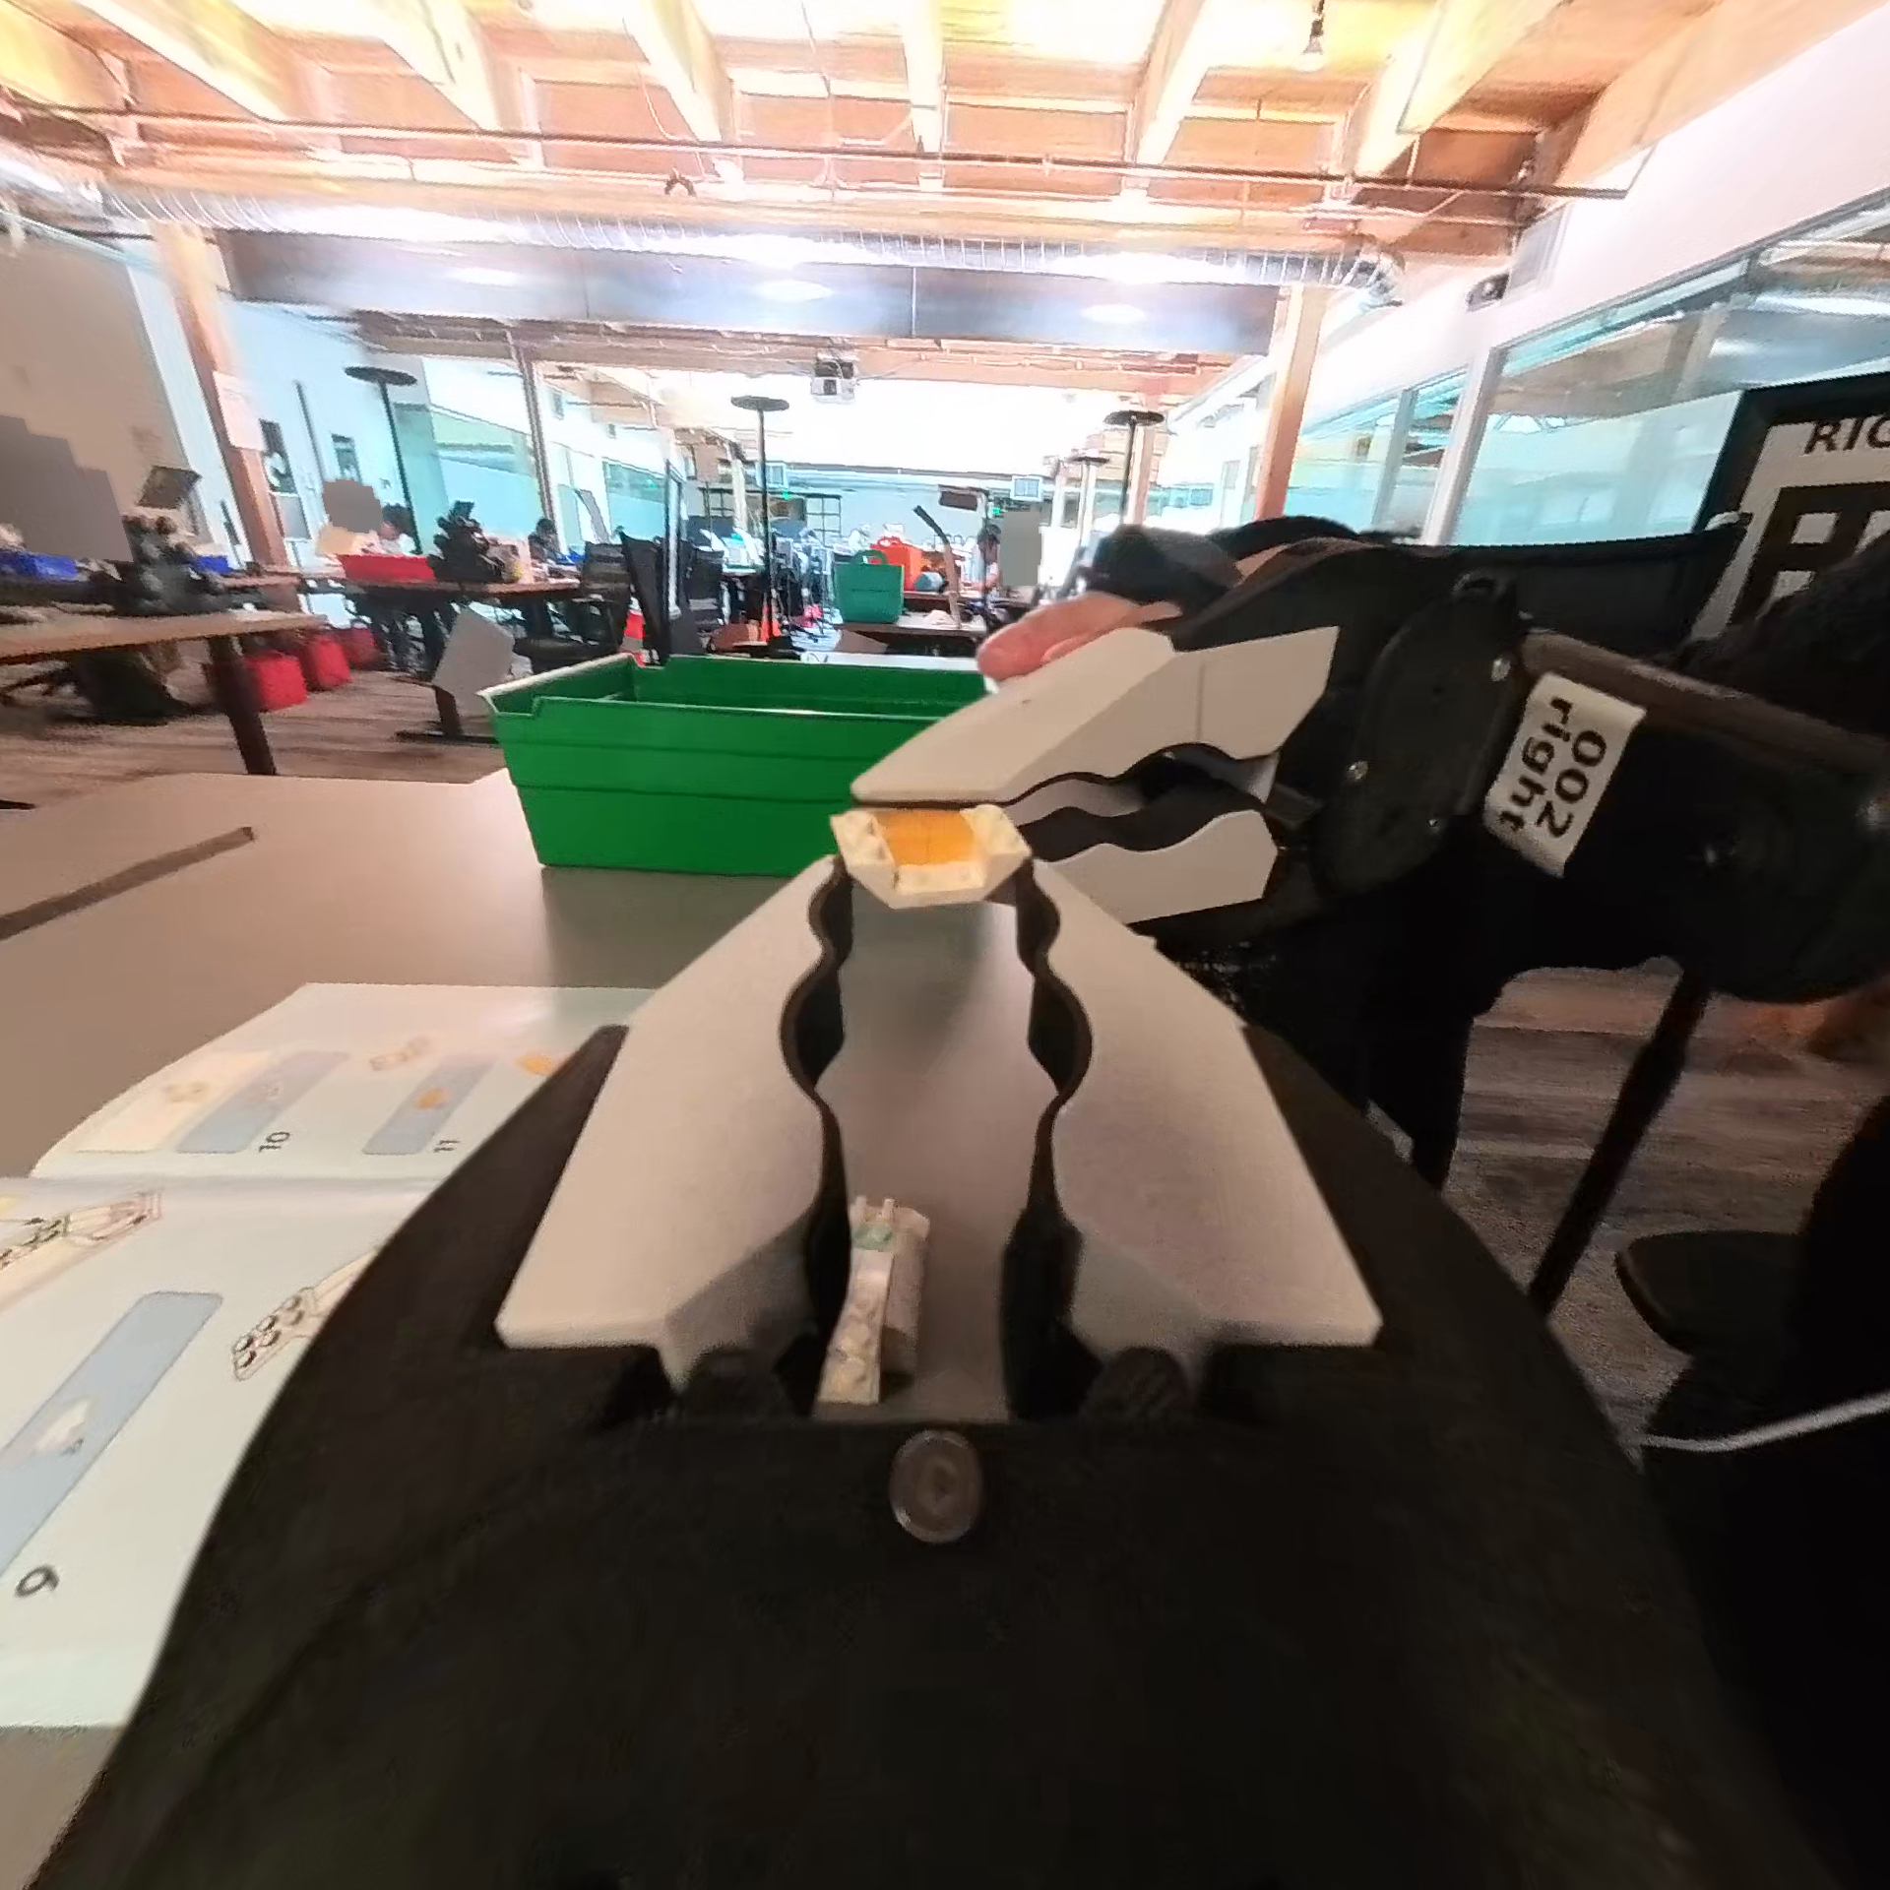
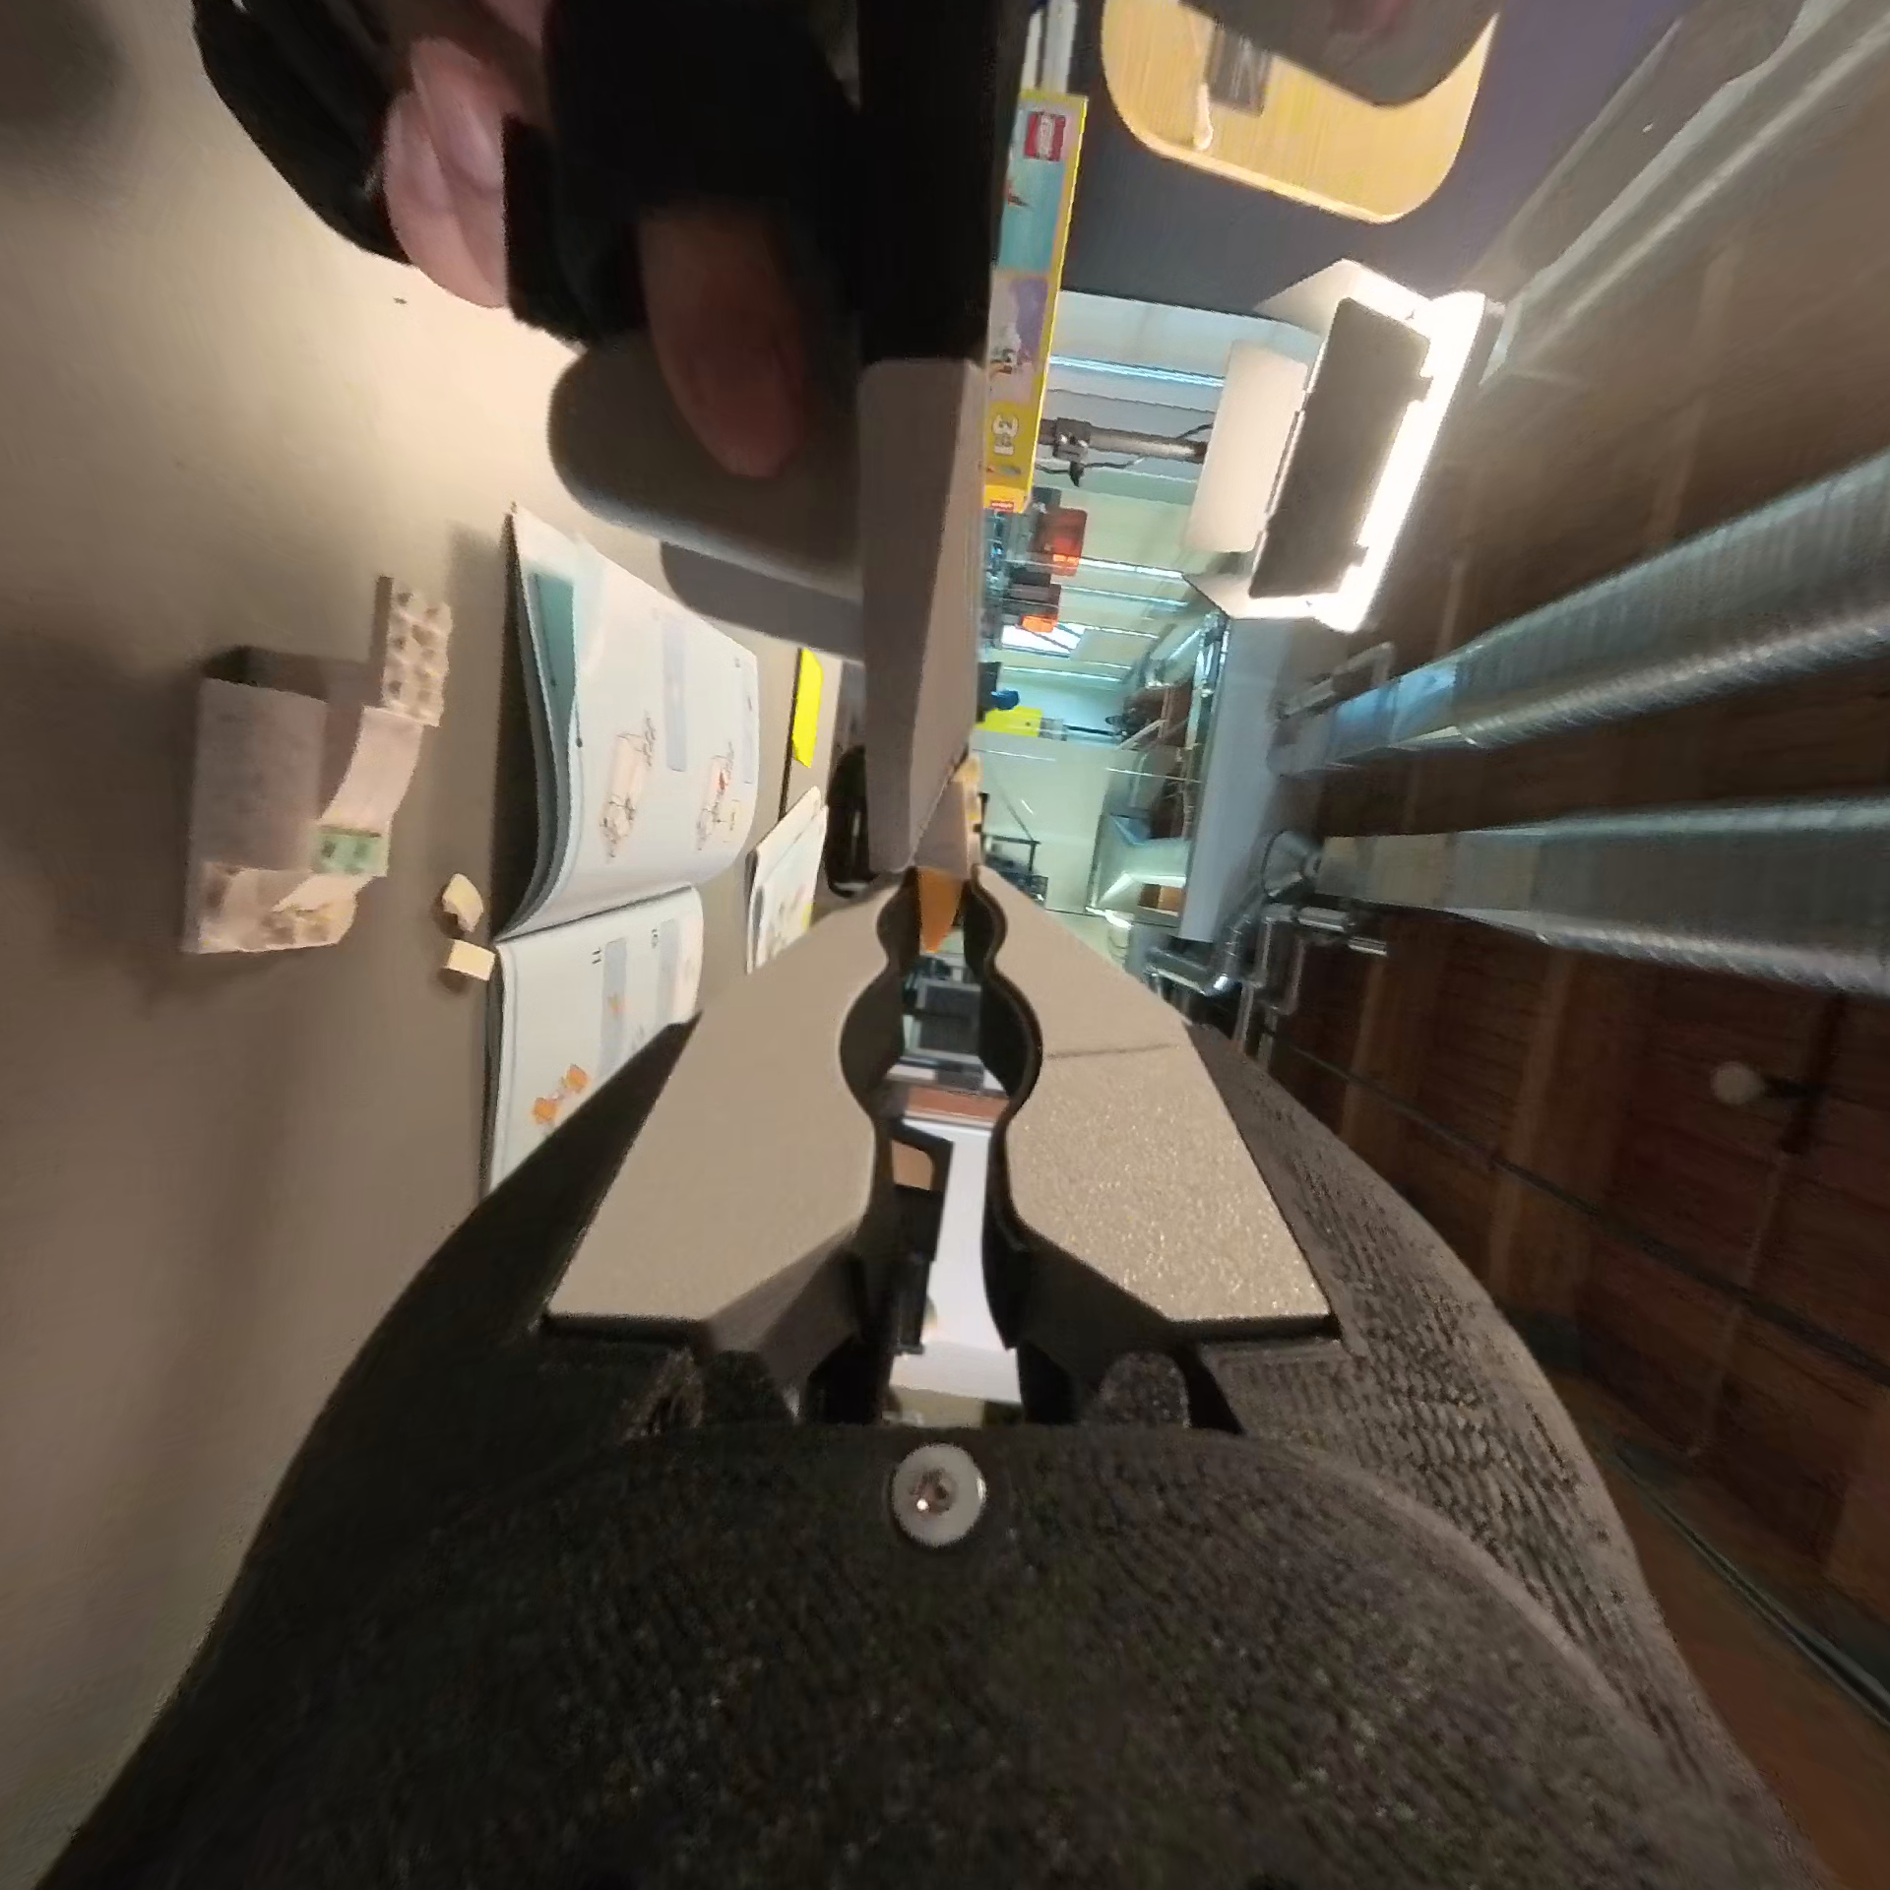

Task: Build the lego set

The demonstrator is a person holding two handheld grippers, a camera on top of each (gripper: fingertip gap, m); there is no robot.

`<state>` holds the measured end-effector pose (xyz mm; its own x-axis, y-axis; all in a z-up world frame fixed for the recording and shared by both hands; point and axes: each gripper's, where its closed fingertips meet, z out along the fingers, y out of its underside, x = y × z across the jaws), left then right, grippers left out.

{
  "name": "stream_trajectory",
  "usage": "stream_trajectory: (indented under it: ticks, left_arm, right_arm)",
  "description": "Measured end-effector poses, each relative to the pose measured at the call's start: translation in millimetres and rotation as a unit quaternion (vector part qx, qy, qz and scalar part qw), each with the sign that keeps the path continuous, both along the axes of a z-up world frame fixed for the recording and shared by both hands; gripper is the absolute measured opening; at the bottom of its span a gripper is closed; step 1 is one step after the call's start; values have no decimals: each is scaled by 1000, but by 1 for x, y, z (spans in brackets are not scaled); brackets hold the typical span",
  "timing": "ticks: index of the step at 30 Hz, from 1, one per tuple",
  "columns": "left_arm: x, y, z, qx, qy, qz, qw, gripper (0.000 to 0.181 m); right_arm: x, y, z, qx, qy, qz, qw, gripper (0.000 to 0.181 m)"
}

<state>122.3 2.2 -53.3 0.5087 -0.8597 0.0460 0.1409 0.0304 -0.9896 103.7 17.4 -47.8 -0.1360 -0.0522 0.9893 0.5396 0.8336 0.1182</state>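
- Left wrist view: fingers of the left gripper (image 1: pixel 929 882) stand part-closed, their tips pinching a small white and orange lego assembly (image 1: pixel 929 852) by its two sides, raised above the grey table (image 1: pixel 307 900).
- Right gripper (image 1: pixel 936 808) enters from the right; its upper finger lies on top of the orange piece, its lower finger sits behind the assembly, and a person's thumb (image 1: pixel 1064 636) rests on the upper finger.
- Far behind the assembly stands a green bin (image 1: pixel 706 777); an open instruction booklet (image 1: pixel 205 1176) lies near left, partly covered by the gripper body.
- White lego build (image 1: pixel 874 1299) shows on the table through the gap between the near finger bases.
- Right wrist view (rolled sideways): the right gripper (image 2: pixel 936 890) has its fingers nearly together, gripping an orange piece (image 2: pixel 936 905) at the tips.
- Left gripper's finger (image 2: pixel 910 655) crosses from above and meets the same spot, hiding most of the assembly; a gloved hand (image 2: pixel 634 205) holds it.
- At left on the table (image 2: pixel 205 1227): the white build (image 2: pixel 307 808), two loose cream bricks (image 2: pixel 462 926), the open booklet (image 2: pixel 634 777), and farther off a yellow set box (image 2: pixel 1028 307).
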Motion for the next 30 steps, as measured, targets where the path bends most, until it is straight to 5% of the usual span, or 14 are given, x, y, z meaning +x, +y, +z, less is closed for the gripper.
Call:
stream_trajectory:
  ticks: [7, 14, 24, 30]
  left_arm:
    - [-3, 1, 5, 22, 8, 19, 1000, 34]
    - [1, -1, 1, 23, 32, 3, 999, 33]
    - [4, -1, -3, -13, 12, -25, 1000, 33]
    - [-1, 5, -5, -36, 4, -16, 999, 33]
  right_arm:
    - [-1, 1, 0, 26, -10, -4, 1000, 6]
    - [1, -12, -4, -68, -5, 48, 997, 19]
    - [1, -16, -13, -109, -59, 55, 991, 9]
    - [1, -16, -9, -84, -13, 71, 994, 13]
